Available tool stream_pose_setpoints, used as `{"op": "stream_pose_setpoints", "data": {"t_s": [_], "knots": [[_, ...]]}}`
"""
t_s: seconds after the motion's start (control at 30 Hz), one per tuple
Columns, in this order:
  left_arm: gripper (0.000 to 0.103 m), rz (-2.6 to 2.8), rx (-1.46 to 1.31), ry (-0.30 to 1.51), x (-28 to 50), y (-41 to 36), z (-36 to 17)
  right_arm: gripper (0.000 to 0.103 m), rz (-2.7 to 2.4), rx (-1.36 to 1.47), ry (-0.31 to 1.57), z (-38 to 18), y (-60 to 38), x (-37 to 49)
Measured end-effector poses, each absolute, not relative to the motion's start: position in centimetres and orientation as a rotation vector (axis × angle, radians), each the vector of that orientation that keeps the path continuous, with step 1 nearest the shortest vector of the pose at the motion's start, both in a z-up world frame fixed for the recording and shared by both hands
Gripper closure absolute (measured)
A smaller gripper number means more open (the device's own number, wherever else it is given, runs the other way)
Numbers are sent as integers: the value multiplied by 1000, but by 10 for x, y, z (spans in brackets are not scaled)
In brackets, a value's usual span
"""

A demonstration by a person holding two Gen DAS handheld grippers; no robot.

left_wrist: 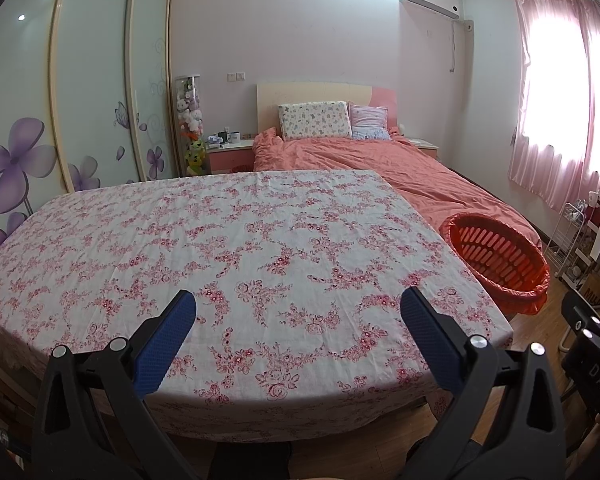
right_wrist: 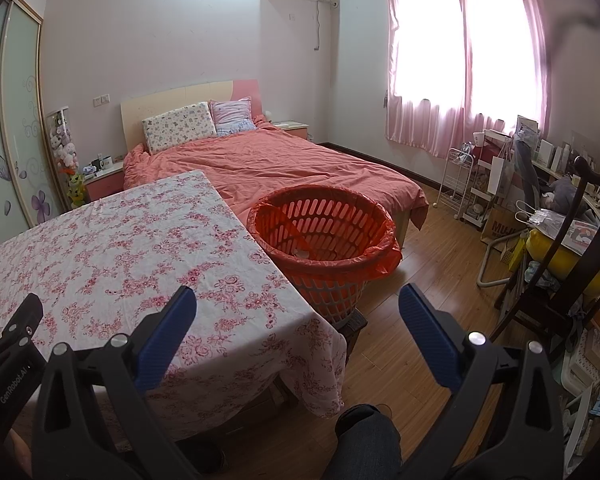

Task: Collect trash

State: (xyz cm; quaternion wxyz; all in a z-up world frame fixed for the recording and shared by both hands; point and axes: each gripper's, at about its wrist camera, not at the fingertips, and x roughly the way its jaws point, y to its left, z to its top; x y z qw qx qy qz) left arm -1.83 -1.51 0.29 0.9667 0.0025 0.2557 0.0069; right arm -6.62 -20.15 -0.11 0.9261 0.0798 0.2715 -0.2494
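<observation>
A bedroom, seen from my two handheld grippers above a table (left_wrist: 260, 240) draped in a white cloth with a pink flower print. My left gripper (left_wrist: 298, 312) hangs over the table's near edge, jaws spread wide with nothing between the blue pads (left_wrist: 164, 344). My right gripper (right_wrist: 298, 312) sits off the table's near right corner, over the wooden floor (right_wrist: 412, 248), its jaws likewise spread and holding nothing; the tip of the left gripper shows at the left edge of the right wrist view.

The trash basket (right_wrist: 324, 240), orange-red and slatted with a red bag folded over its rim, stands just beside the table's right edge, raised on a dark stand whose form I cannot make out. In the right wrist view a small pale scrap (right_wrist: 300, 254) lies at the bottom of it; what the scrap is I cannot tell. From the left wrist the same basket (left_wrist: 496, 256) shows past the table's right edge.

Behind the table lies a bed (left_wrist: 380, 164) with a salmon cover and two pillows (left_wrist: 314, 120) against the headboard. A nightstand (left_wrist: 228, 152) stands at the bed's left side, a wardrobe with purple flowers (left_wrist: 92, 100) runs along the left wall, and pink curtains (right_wrist: 460, 60) glow at the window on the right. A dark chair (right_wrist: 572, 264) and cluttered shelves fill the right side of the room.
</observation>
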Motion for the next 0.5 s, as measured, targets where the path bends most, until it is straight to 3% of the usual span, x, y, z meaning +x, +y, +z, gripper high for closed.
{"op": "stream_pose_setpoints", "data": {"t_s": [0.5], "knots": [[2,17,6,526,-18,-17,0,4,-512,162,558,0,-201,-65]]}}
